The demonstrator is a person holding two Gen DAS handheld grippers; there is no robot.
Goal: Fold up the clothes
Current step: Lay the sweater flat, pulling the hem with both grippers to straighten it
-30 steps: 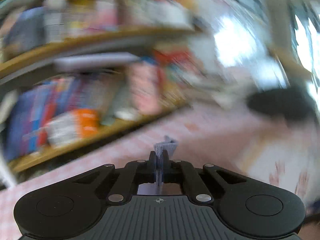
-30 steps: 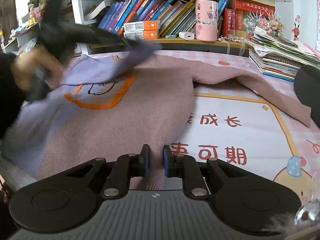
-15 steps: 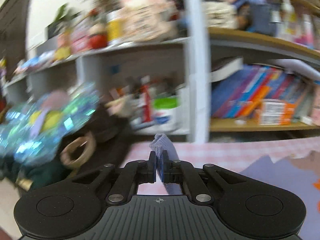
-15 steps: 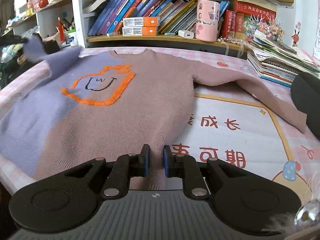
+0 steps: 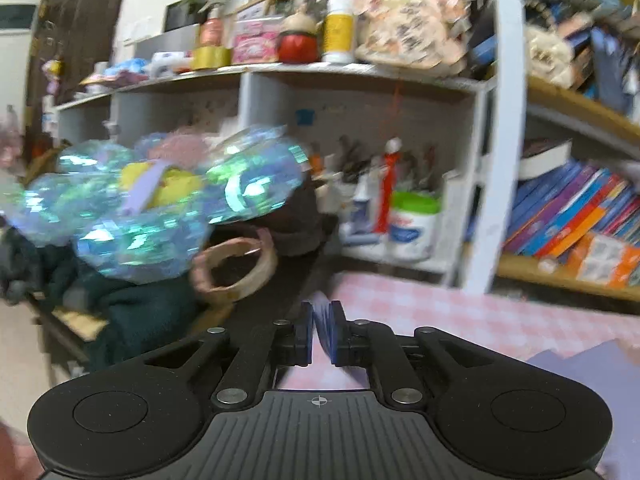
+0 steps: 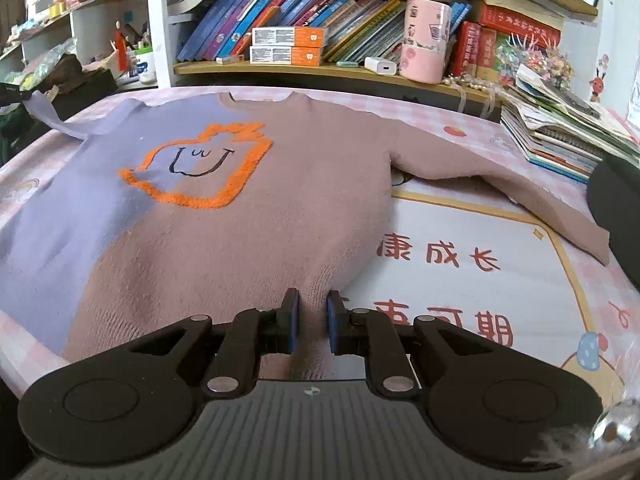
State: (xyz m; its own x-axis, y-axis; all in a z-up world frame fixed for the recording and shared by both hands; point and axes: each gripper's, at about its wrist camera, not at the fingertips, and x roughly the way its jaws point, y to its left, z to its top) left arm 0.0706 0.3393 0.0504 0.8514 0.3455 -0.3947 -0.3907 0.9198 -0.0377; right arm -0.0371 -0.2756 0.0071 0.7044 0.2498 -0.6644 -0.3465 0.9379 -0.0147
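Table (image 6: 472, 128), pink checked cloth, carries a printed mat (image 6: 480, 264) with red characters on its right half. Bookshelf (image 6: 320, 68) runs along the far edge, holding books, two orange boxes and a pink cup (image 6: 425, 38).

Sweater (image 6: 248, 216), lilac and dusty pink with an orange-outlined face motif, lies flat, face up, across the left and centre of the table, hem at the near edge. Its pink sleeve (image 6: 520, 196) extends right over the mat. Its lilac sleeve (image 6: 52, 118) is lifted off the table toward the far left.

Right gripper (image 6: 313, 320): jaws nearly together, pinching the pink hem at the near edge.

Left gripper (image 5: 323, 334): jaws have just been parting slightly; a lilac fold (image 5: 322, 320) of the sleeve end sits between them, pads still on it.
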